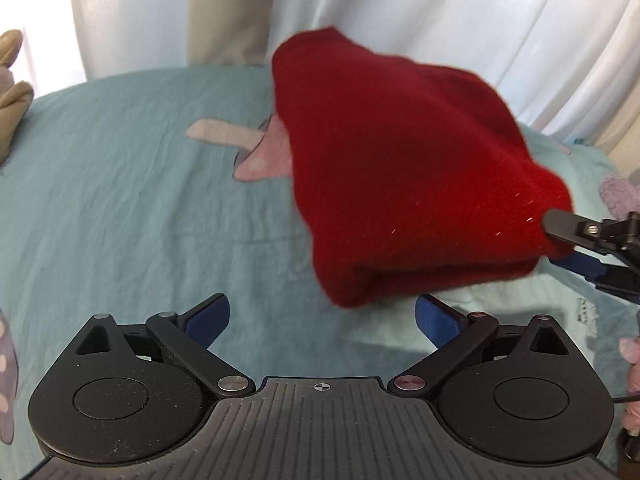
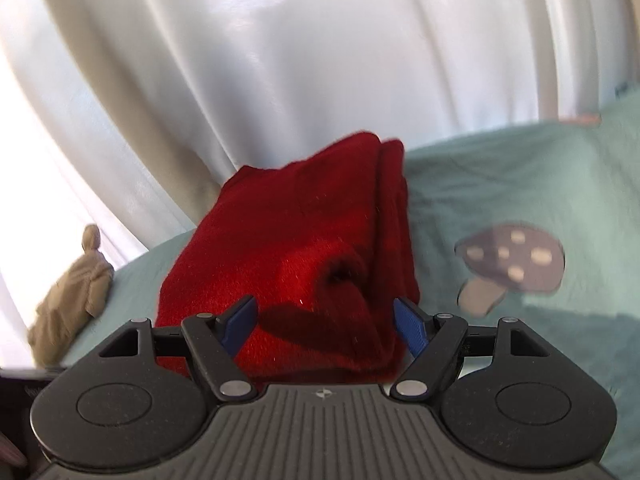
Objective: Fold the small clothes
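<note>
- Step, as I read it: red garment [image 1: 404, 184] is folded into a thick bundle and just set down; looks like release, not a new fold.
- Bundle lies on the teal bedsheet [image 1: 120, 200], toward its far edge by the white curtain [image 2: 280, 60].
- Right gripper [image 2: 324, 320]: jaws spread, bundle's near end between the pads, no visible pinch.
- Left gripper [image 1: 322, 320]: jaws wide, holding nothing, just beside the bundle's near corner.
- Next: back both off without dragging layers; go for the next piece, maybe the tan garment [image 2: 70, 292] at the sheet's edge.
- Containers: none visible.
</note>
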A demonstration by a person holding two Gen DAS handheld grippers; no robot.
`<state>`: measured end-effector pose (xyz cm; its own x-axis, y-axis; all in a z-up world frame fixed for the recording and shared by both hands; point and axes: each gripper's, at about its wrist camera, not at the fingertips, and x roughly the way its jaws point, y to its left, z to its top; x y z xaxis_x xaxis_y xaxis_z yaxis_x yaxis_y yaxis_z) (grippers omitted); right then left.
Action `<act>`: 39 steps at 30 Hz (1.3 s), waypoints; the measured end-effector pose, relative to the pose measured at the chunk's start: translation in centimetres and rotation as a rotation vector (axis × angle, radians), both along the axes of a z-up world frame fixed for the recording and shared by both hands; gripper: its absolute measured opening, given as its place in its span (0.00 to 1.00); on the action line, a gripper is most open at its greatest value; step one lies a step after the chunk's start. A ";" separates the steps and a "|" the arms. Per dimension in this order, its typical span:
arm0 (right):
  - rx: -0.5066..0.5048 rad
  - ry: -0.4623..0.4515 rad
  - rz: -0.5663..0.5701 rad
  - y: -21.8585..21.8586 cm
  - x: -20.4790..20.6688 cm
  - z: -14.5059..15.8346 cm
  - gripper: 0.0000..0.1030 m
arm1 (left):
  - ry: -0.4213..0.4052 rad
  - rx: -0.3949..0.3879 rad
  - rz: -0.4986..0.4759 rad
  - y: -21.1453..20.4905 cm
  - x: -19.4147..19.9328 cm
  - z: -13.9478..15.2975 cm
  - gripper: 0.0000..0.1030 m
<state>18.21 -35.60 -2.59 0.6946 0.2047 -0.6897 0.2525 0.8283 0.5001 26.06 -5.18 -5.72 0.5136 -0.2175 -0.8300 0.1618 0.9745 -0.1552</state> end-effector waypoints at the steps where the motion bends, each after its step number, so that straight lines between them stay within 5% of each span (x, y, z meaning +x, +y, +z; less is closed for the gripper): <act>1: 0.083 0.022 -0.021 -0.6 -0.3 -0.9 0.72 | 0.009 -0.014 0.021 0.1 0.3 -0.5 0.93; 4: 0.305 0.013 -0.068 -1.4 -0.6 -2.9 0.72 | 0.009 -0.064 0.076 0.5 1.1 -0.7 0.89; 7: 0.384 -0.044 -0.131 -1.9 -0.5 -3.5 0.72 | 0.010 -0.037 0.094 0.4 1.9 -1.0 0.90; 9: 0.369 -0.033 -0.151 -1.9 0.1 -3.8 0.72 | 0.026 -0.045 0.099 0.4 2.0 -1.1 0.91; 11: 0.301 -0.038 -0.136 -1.3 0.7 -3.7 0.48 | 0.027 -0.040 0.099 0.4 1.9 -0.9 0.91; 14: 0.193 -0.038 -0.119 -1.0 0.7 -3.2 0.34 | 0.026 -0.026 0.100 0.5 1.8 -0.9 0.91; 21: -0.008 -0.065 -0.069 -0.3 1.1 -1.7 0.27 | 0.035 -0.014 0.109 0.6 2.1 -1.0 0.93; 26: 0.032 0.015 -0.087 -1.5 1.4 -3.5 0.27 | 0.047 -0.014 0.097 0.9 2.3 -1.2 0.94; 30: 0.041 0.035 -0.046 -2.3 1.6 -3.3 0.36 | 0.060 -0.037 0.052 2.2 2.4 -0.4 0.94; 32: 0.021 0.036 -0.045 -3.1 1.5 -2.1 0.65 | 0.046 -0.065 0.034 3.5 2.3 0.6 0.94; 37: 0.070 -0.038 -0.008 -5.7 2.2 0.1 0.79 | -0.014 -0.188 0.057 6.5 4.3 3.1 0.93; 39: 0.147 -0.037 0.014 -6.7 4.0 -0.3 0.84 | -0.027 -0.296 0.066 7.2 6.2 3.4 0.93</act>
